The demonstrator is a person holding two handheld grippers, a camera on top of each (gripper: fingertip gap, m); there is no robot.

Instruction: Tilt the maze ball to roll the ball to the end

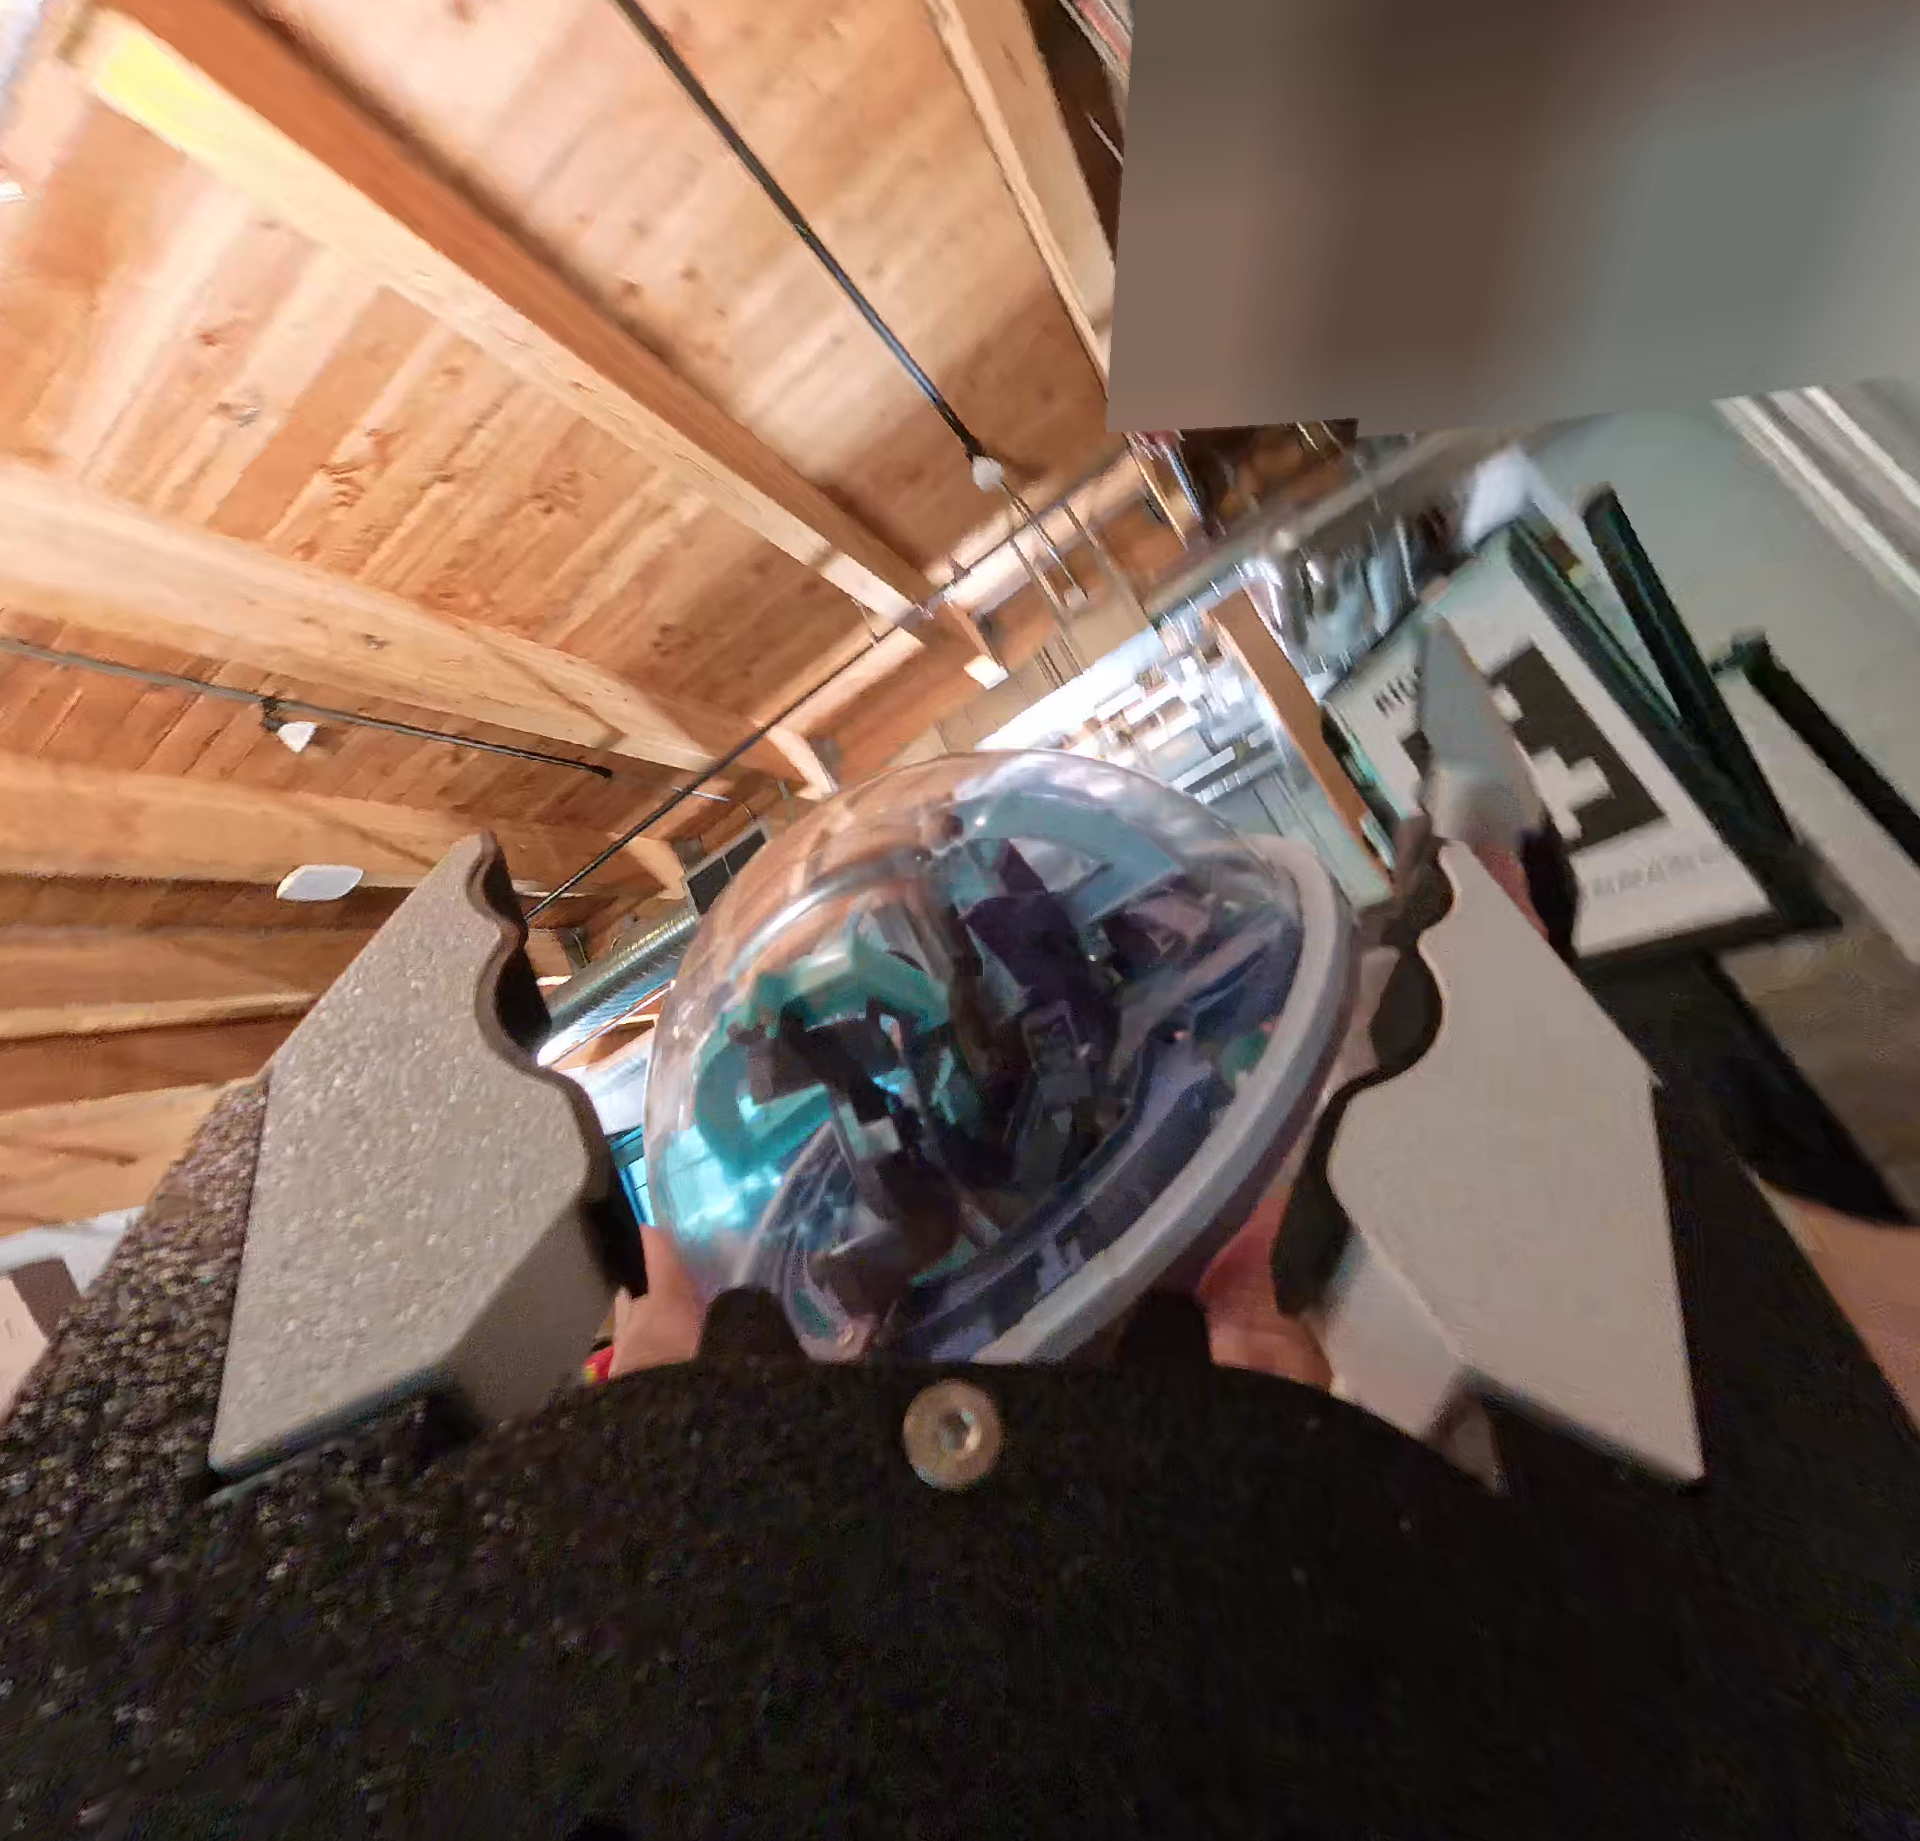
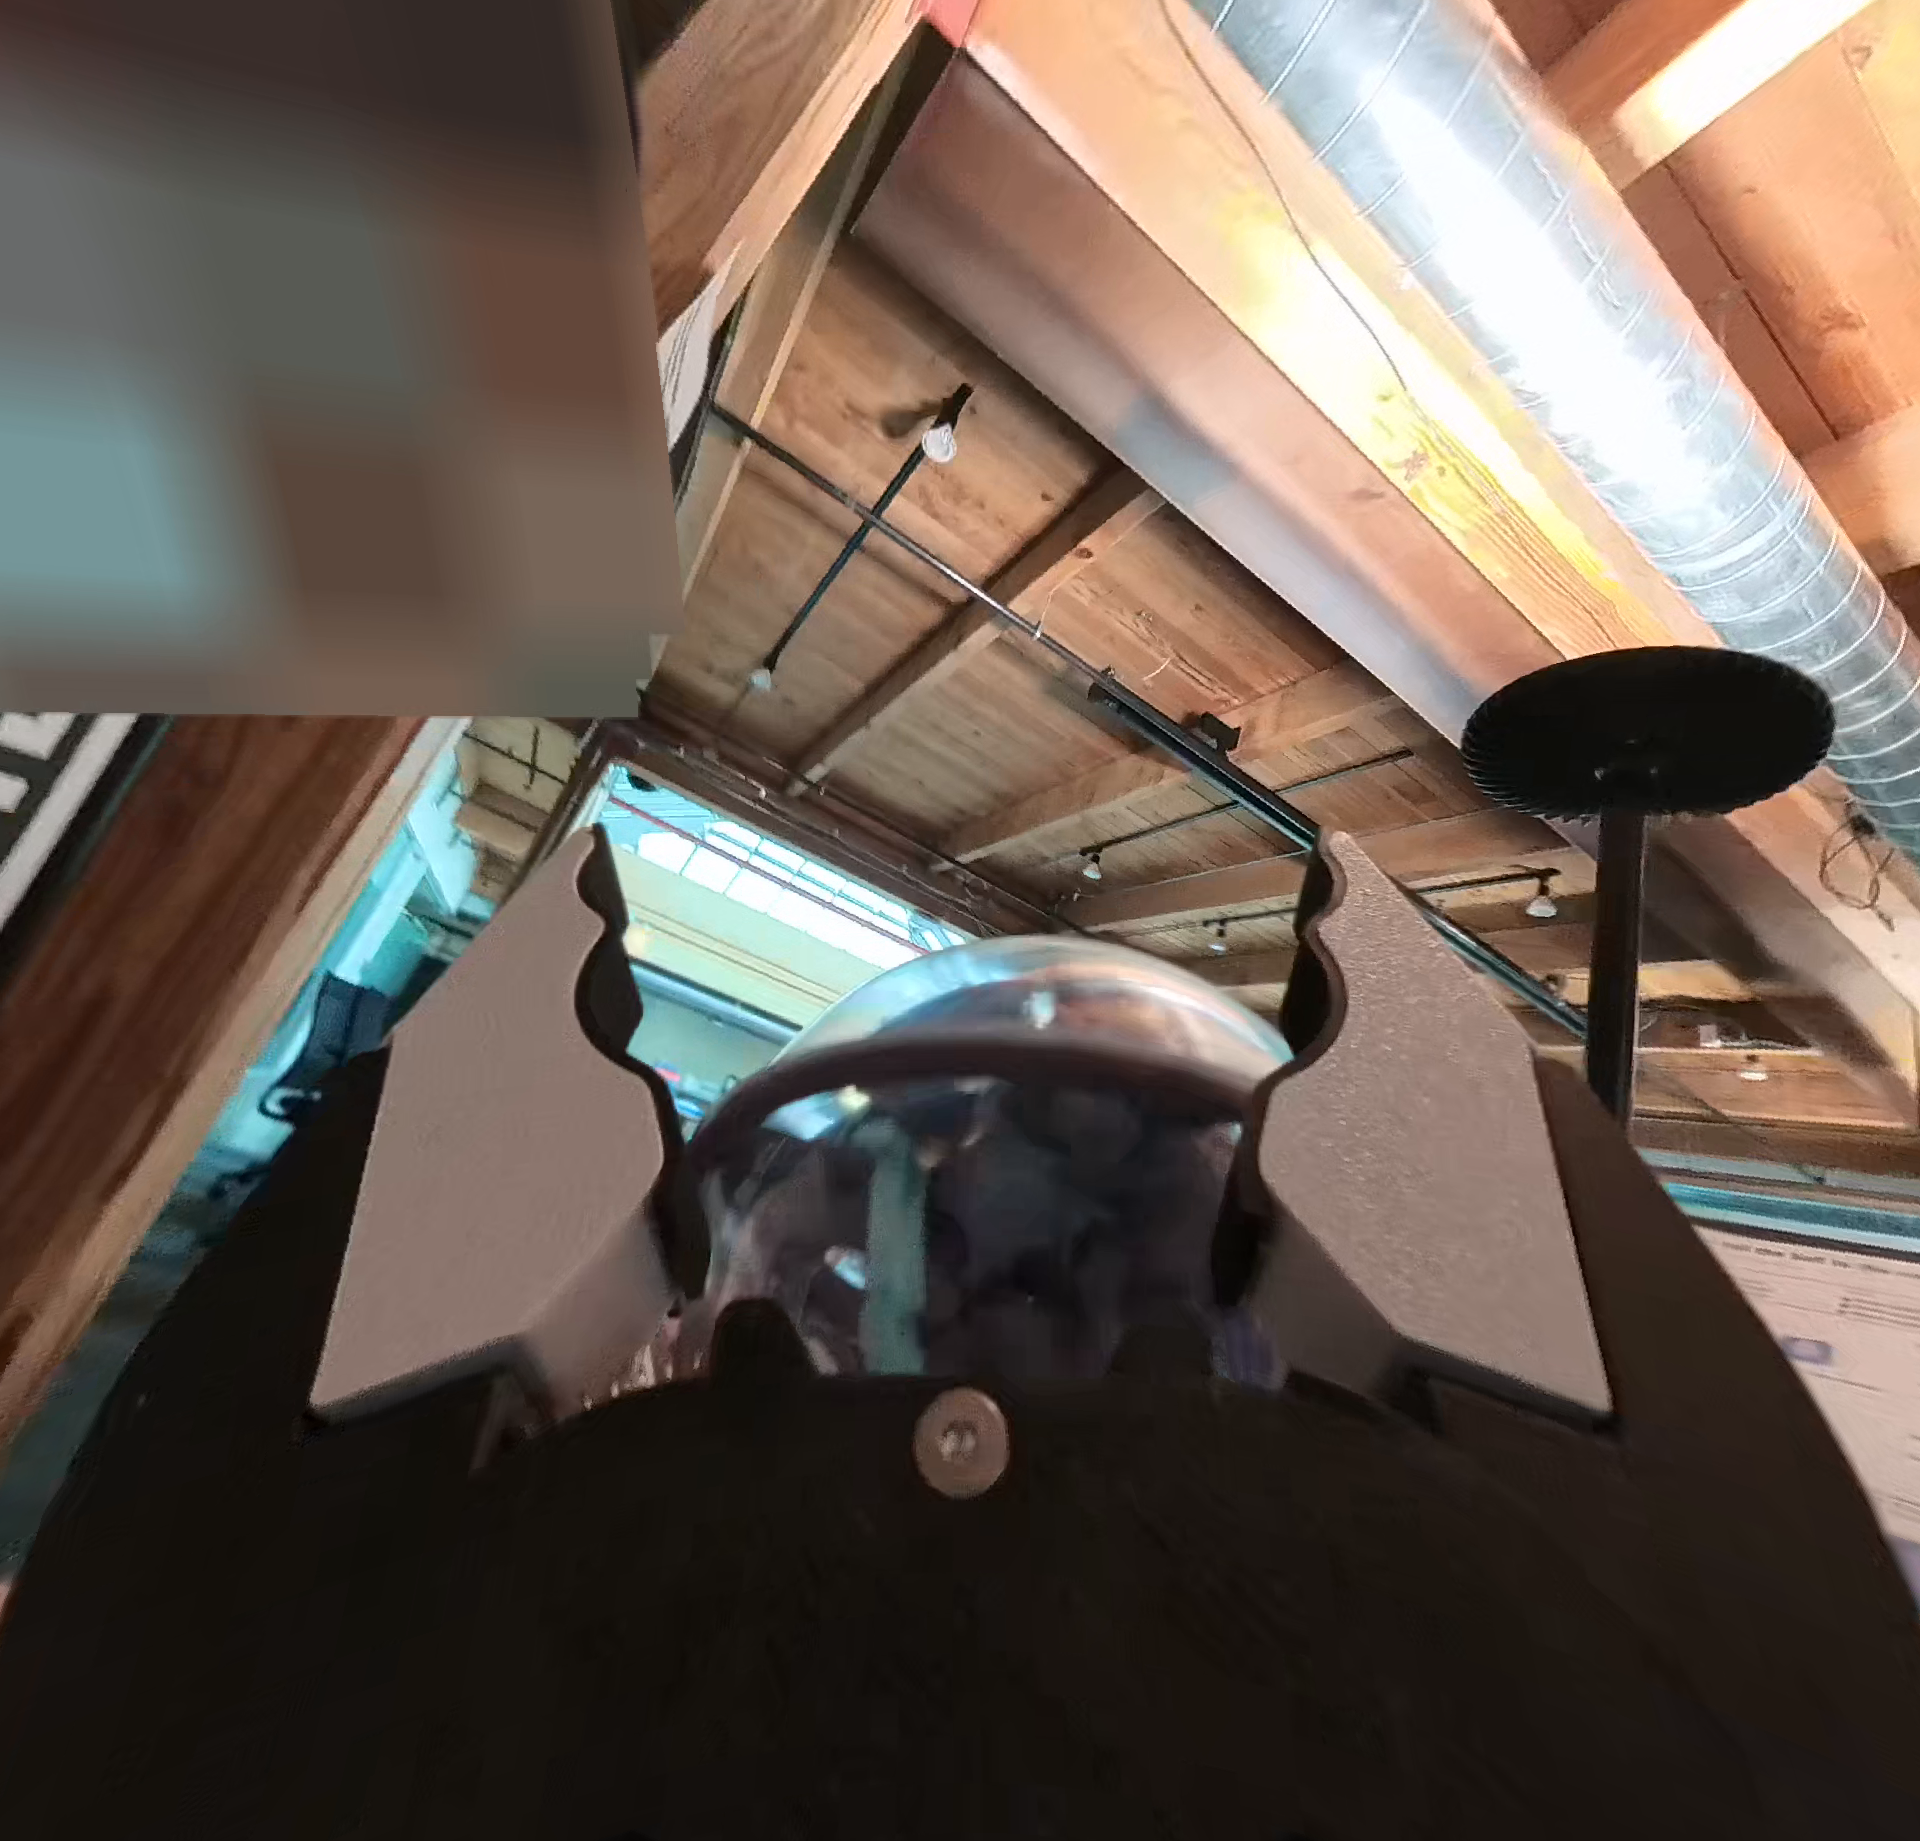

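Up off any worktop and high against the wooden ceiling (image 1: 416, 441): the maze ball (image 1: 966, 1064), a clear sphere packed with teal and purple tracks, belted by a grey ring. Caught between two tools at once. In the left wrist view, sitting deep in the left gripper (image 1: 966, 856), close to the black body, dome bulging out past mid-finger. Grey ring pressed against the finger on the view's right, and on the view's left a thin bright sliver between shell and pad. Jaws spread wide about the sphere there, but real bite or mere cradle is impossible to call from here. Off behind, on the right, a framed black-and-white marker board (image 1: 1621, 783), blurred. Over to the right wrist view: right gripper (image 2: 966, 841) pointing up at the beams, jaws clamped on the maze ball, both wavy inner edges hard against the shell, ring arching across between them. Only the upper dome clear of the fingers. Little ball inside: lost among the dark tracks, not to be picked out in either view. Overhead, a ribbed silver duct (image 2: 1507, 285) along a beam, and a black round lamp head (image 2: 1647, 742) on a black pole, well off to the right.
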